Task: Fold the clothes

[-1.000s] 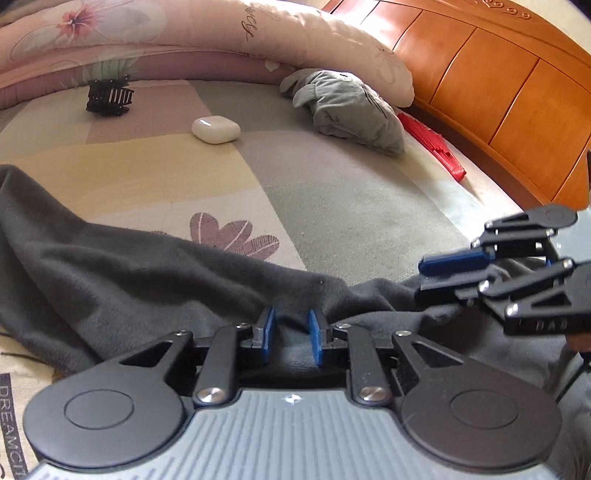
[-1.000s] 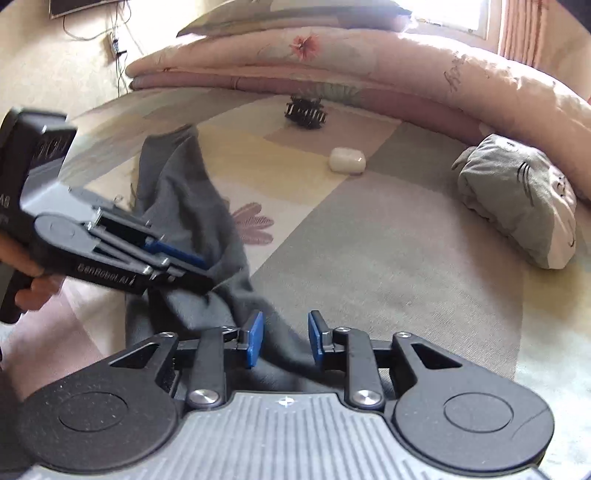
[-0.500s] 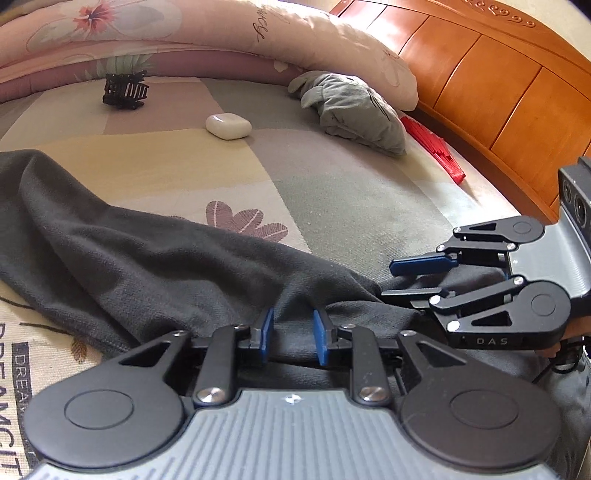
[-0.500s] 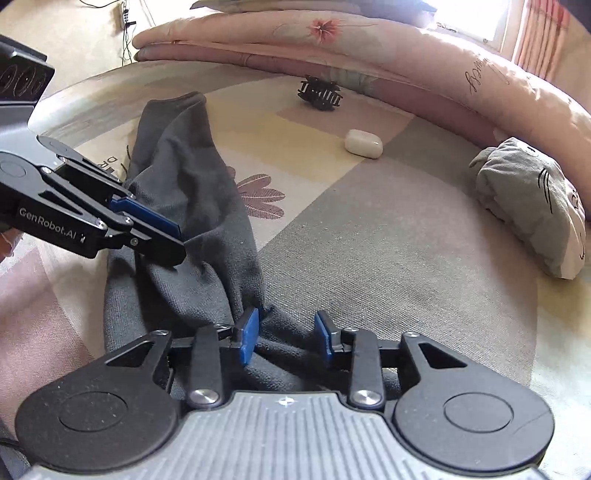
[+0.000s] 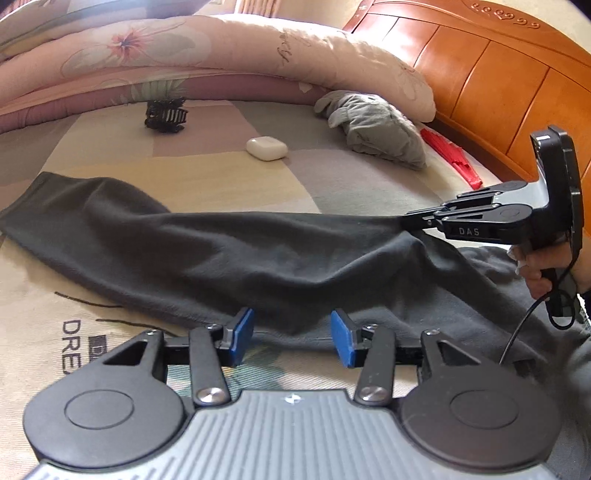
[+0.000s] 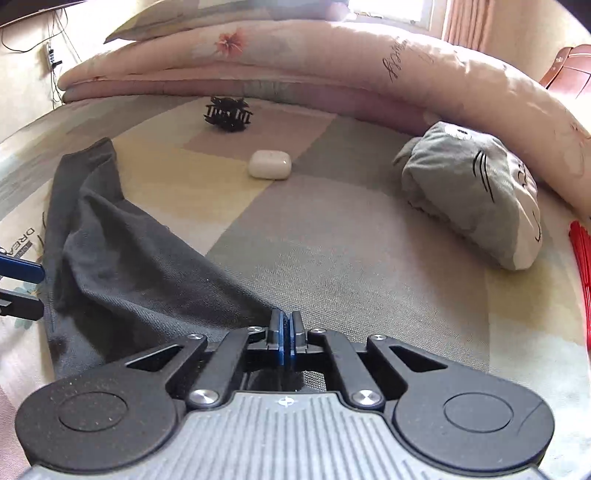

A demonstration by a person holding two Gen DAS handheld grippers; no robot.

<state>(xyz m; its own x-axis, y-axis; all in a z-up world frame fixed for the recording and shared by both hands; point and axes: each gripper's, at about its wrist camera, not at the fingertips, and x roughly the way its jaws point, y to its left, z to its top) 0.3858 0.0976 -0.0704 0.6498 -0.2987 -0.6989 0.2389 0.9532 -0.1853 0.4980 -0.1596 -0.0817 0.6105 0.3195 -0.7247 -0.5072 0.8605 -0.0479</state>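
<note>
On bed, right tool [image 6: 286, 334] now pinches dark garment [image 5: 229, 254]; left tool [image 5: 291, 338] spread wider.

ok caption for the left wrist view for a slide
Right gripper pinches the dark grey garment on the bed while the open left gripper waits beside its near edge.

A bed [image 6: 351, 258] with a patchwork cover is bounded by an orange wooden headboard [image 5: 498, 92]. Daylight is admitted through a curtained window [image 6: 391, 7].
</note>
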